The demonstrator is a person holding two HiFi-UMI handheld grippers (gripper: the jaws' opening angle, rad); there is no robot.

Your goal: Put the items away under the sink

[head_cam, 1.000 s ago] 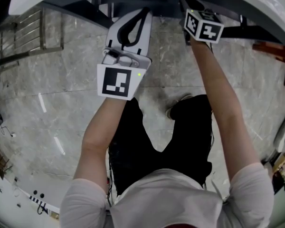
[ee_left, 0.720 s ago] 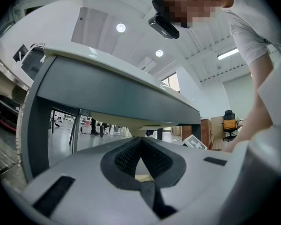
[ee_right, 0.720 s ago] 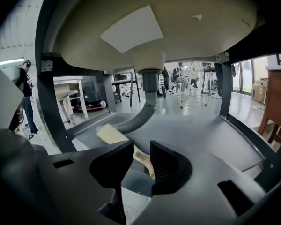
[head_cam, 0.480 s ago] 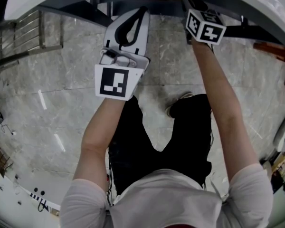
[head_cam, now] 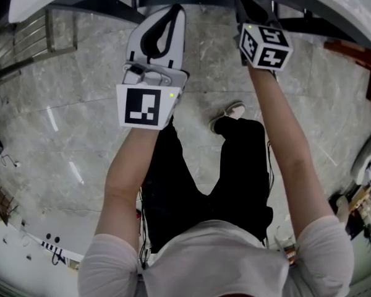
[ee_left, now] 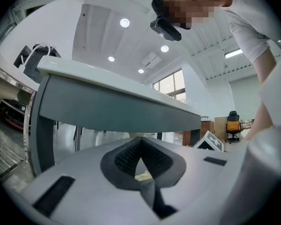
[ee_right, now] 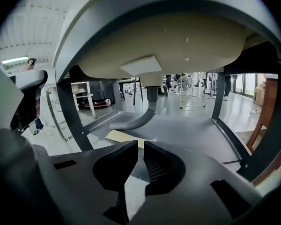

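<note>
1. Your left gripper [ee_left: 141,140] has its jaws pressed together at the tips with nothing between them. It is raised just in front of the sink [ee_left: 117,90], level with its edge.
2. Your right gripper [ee_right: 140,148] is pointed in under the basin. Its jaws stand with only a thin slit between them, and they are empty too.
3. The only loose thing in sight is a flat tan sheet [ee_right: 125,137], and it looks like cardboard. It lies on the grey shelf [ee_right: 192,130] under the sink, just beside the foot of the drain pipe [ee_right: 147,111], so it seems to be put away already. No other item to stow shows in any view.
4. If you need to shift that sheet, expect it to be light and thin. It is probably stiff enough to hold its shape but easy to crease.
5. It lies flat on the shelf, so there is no face to pinch. Take it at the near edge, which seems to reach the shelf's front lip. Slip one jaw under and one over, then close gently.
6. It should slide easily on the smooth shelf, so nudge it rather than lift it, and keep clear of the pipe.
</note>
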